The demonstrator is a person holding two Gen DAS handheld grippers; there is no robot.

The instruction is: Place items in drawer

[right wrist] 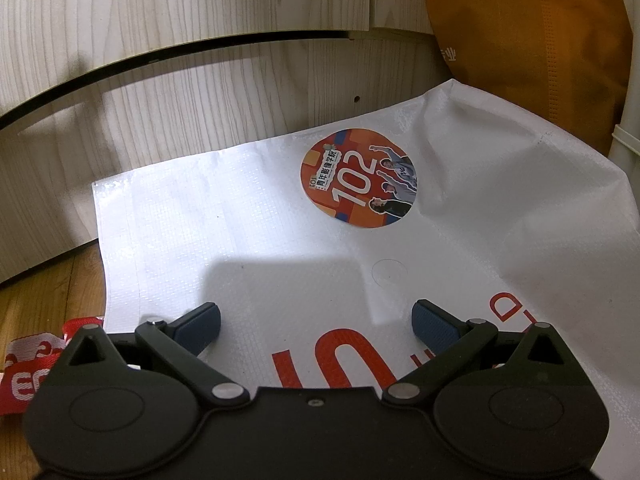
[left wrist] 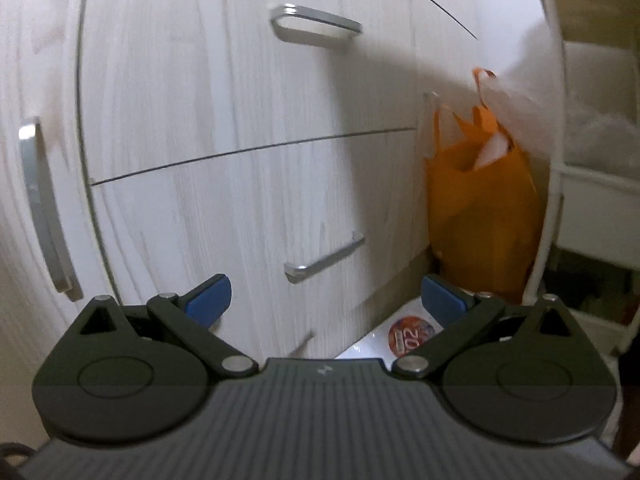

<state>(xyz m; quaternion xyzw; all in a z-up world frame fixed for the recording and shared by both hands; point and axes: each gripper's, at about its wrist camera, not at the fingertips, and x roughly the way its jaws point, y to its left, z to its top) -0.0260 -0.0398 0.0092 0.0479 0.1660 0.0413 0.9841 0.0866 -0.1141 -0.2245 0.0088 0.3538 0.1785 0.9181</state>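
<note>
In the left wrist view a pale wood-grain cabinet shows two shut drawers, the upper with a silver handle (left wrist: 316,24), the lower with a silver handle (left wrist: 324,256). My left gripper (left wrist: 326,300) is open and empty, close in front of the lower drawer. In the right wrist view my right gripper (right wrist: 316,328) is open and empty, just above a white woven bag (right wrist: 248,232) lying flat on the floor. A round orange "102" sticker (right wrist: 358,178) sits on the bag; the sticker also shows in the left wrist view (left wrist: 412,334).
An orange bag (left wrist: 480,216) stands right of the drawers, against a white shelf unit (left wrist: 588,176); the orange bag is also in the right wrist view (right wrist: 532,28). A cabinet door handle (left wrist: 40,204) is at left. A red-and-white strap (right wrist: 32,364) lies on the wood floor (right wrist: 52,292).
</note>
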